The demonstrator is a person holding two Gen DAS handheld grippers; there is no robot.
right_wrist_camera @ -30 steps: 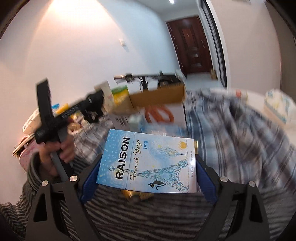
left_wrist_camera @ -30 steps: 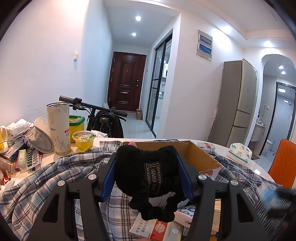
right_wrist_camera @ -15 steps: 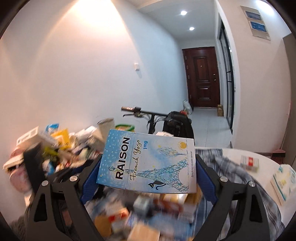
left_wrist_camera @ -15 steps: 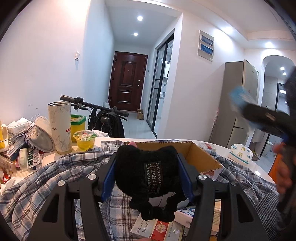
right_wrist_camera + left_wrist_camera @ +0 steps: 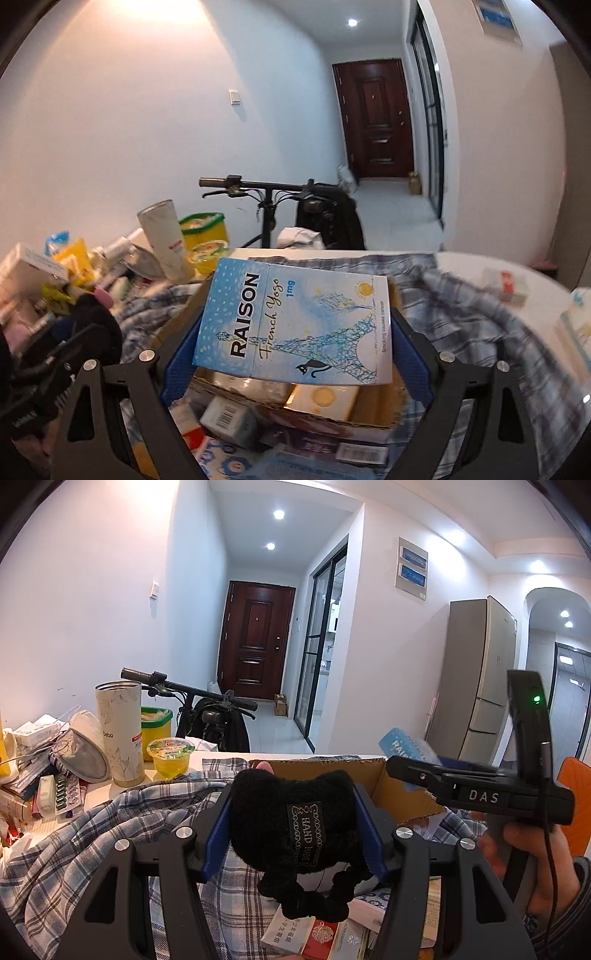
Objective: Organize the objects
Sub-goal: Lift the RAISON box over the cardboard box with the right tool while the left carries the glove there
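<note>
While both grippers are clamping loads, a cardboard box (image 5: 399, 786) is sitting open below.
Left gripper (image 5: 295, 834) is squeezing a black knitted pouch (image 5: 295, 827); right gripper (image 5: 295, 339), jaws wide, is pinching a blue RAISON carton (image 5: 295, 321), seemingly over the box.

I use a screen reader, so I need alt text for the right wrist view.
The right gripper clamps a flat light-blue RAISON box with an Eiffel Tower drawing above an open brown cardboard box full of small packs. A blue plaid cloth lies around it; the left gripper, at the left edge, holds something black and fuzzy.
</note>
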